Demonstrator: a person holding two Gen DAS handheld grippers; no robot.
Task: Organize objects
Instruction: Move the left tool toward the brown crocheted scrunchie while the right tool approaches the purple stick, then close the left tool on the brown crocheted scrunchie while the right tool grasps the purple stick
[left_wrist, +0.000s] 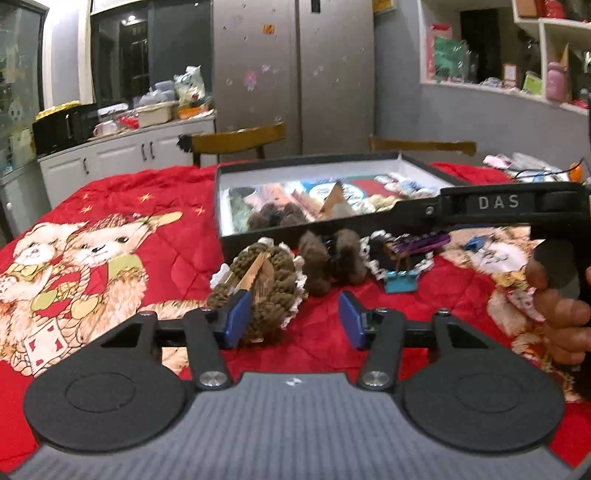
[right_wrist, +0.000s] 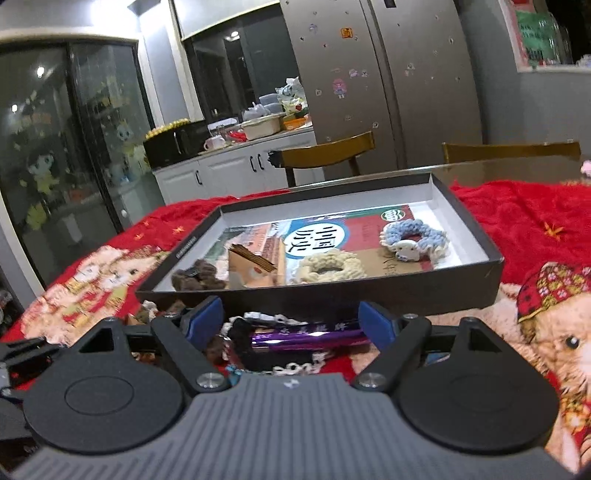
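Note:
A shallow black box (right_wrist: 491, 266) with a white inside lies on a red blanket (left_wrist: 129, 206). It holds a blue knitted scrunchie (right_wrist: 410, 236), a cream scrunchie (right_wrist: 328, 267), a brown fluffy piece (right_wrist: 199, 278) and a card (right_wrist: 247, 269). In front of the box, an olive knitted scrunchie (left_wrist: 269, 288) sits between the fingers of my left gripper (left_wrist: 293, 317), close to the left pad and clear of the right one. My right gripper (right_wrist: 291, 321) stands wide over a purple clip (right_wrist: 306, 332) lying on a black lacy scrunchie (right_wrist: 240, 328); the pads do not squeeze it.
A brown fluffy hair piece (left_wrist: 332, 262) and a teal clip (left_wrist: 400, 284) lie in front of the box (left_wrist: 221, 206). A hand (left_wrist: 561, 314) holds the black tool body marked DAS (left_wrist: 506, 203). Two wooden chairs (left_wrist: 240, 140) stand behind the table, with a fridge (right_wrist: 388, 92) beyond.

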